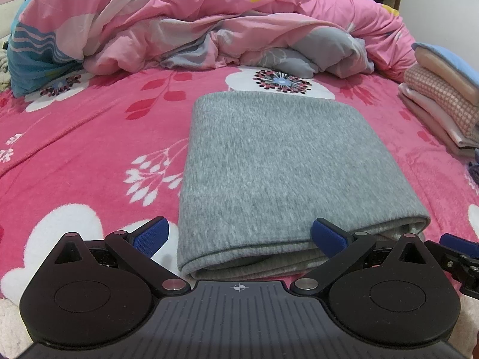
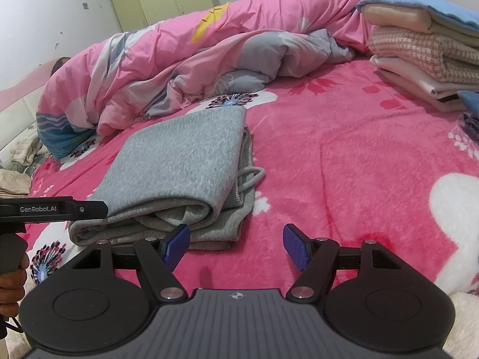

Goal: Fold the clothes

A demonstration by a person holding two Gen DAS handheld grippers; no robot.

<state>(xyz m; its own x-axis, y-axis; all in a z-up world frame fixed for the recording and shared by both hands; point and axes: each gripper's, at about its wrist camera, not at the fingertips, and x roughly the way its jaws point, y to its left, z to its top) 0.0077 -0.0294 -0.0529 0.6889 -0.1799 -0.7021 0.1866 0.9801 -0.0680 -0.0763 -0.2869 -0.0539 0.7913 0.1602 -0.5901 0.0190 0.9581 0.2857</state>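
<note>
A grey knit garment (image 1: 275, 173) lies folded into a thick rectangle on the pink flowered bed blanket (image 1: 89, 149). My left gripper (image 1: 239, 236) is open, its blue pads (image 1: 149, 236) spread either side of the garment's near edge, holding nothing. In the right wrist view the same garment (image 2: 185, 161) lies to the left, with a drawstring loop sticking out on its right side. My right gripper (image 2: 236, 246) is open and empty over the blanket (image 2: 344, 164), just right of the garment's near corner. The left gripper's body (image 2: 51, 208) shows at the left edge.
A rumpled pink and grey duvet (image 1: 209, 21) is heaped along the far side of the bed. A stack of folded clothes (image 1: 443, 101) sits at the right edge, also in the right wrist view (image 2: 425, 56). A pale green wardrobe (image 2: 161, 0) stands behind.
</note>
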